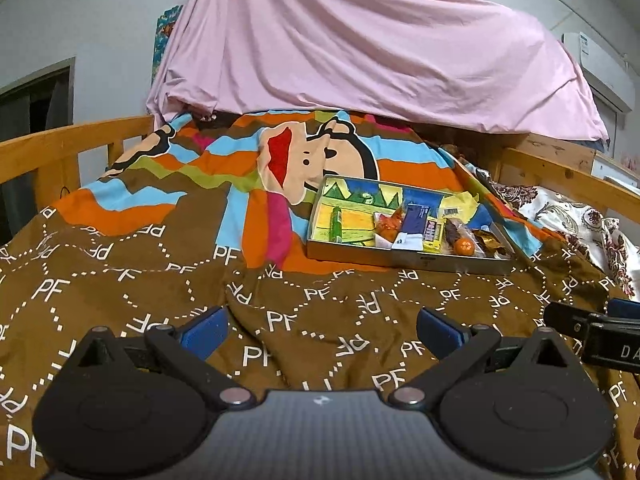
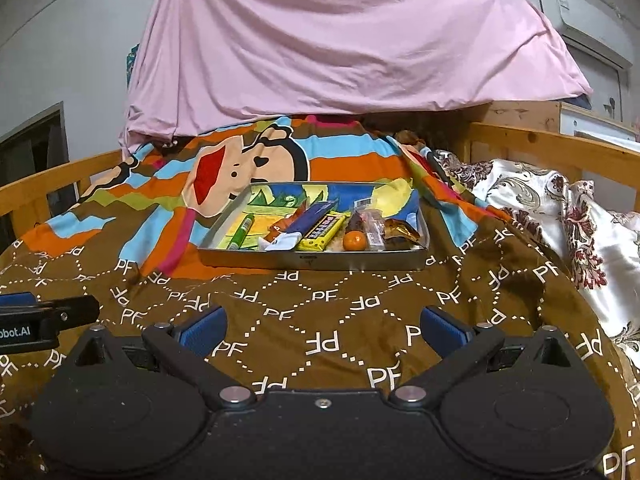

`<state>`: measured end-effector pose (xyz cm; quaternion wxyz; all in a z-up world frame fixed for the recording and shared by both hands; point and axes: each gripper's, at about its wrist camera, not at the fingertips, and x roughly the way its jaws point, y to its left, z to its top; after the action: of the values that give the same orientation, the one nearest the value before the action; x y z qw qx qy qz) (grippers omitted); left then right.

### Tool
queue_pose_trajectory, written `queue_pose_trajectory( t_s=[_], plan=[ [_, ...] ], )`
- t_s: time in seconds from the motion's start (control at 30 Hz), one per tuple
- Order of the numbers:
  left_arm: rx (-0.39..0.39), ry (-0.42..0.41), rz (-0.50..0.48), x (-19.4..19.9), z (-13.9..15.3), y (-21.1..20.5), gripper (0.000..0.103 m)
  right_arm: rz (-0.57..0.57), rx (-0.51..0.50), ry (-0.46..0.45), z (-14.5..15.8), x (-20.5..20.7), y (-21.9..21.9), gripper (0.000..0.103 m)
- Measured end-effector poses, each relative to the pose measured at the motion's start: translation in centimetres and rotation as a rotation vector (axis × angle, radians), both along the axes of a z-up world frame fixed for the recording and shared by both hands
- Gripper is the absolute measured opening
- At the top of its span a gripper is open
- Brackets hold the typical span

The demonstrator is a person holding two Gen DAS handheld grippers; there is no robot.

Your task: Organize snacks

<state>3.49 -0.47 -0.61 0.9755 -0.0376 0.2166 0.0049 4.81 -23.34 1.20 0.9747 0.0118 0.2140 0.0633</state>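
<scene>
Metal tray (image 2: 360, 260) of snacks sat mid-blanket (image 2: 320, 320) — left gripper (image 1: 322, 330) and right gripper (image 2: 322, 326) both hovered near, jaws apart, empty.

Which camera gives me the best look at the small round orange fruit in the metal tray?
The right wrist view. There the small round orange fruit sits near the centre of the picture, close to the front wall of the shallow metal tray, with its whole outline clear. The left wrist view shows it too, but smaller, off to the right and crowded by wrappers.
</scene>
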Motion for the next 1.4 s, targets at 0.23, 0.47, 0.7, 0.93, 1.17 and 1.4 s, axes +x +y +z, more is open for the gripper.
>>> queue_pose_trajectory(
  t_s=[0.23,0.47,0.7,0.93,1.17,1.4],
  plan=[
    [-0.004,0.005,0.007,0.10,-0.05,0.23,0.102,0.013,-0.008,0.006,-0.13,0.03,0.22,0.102],
    [-0.002,0.007,0.008,0.07,-0.09,0.21,0.102,0.014,-0.003,0.012,-0.16,0.02,0.19,0.102],
    [0.000,0.006,0.008,-0.01,-0.20,0.13,0.102,0.033,-0.005,0.011,-0.10,-0.08,0.30,0.102],
    [0.004,0.006,0.006,-0.09,-0.27,0.02,0.102,0.042,-0.005,0.014,-0.06,-0.13,0.35,0.102],
    [0.000,0.006,0.010,-0.17,-0.32,0.10,0.102,0.047,-0.006,0.020,-0.08,-0.11,0.41,0.102],
    [0.002,0.007,0.011,-0.17,-0.33,0.16,0.102,0.053,-0.008,0.024,-0.09,-0.09,0.47,0.102]
  ],
)
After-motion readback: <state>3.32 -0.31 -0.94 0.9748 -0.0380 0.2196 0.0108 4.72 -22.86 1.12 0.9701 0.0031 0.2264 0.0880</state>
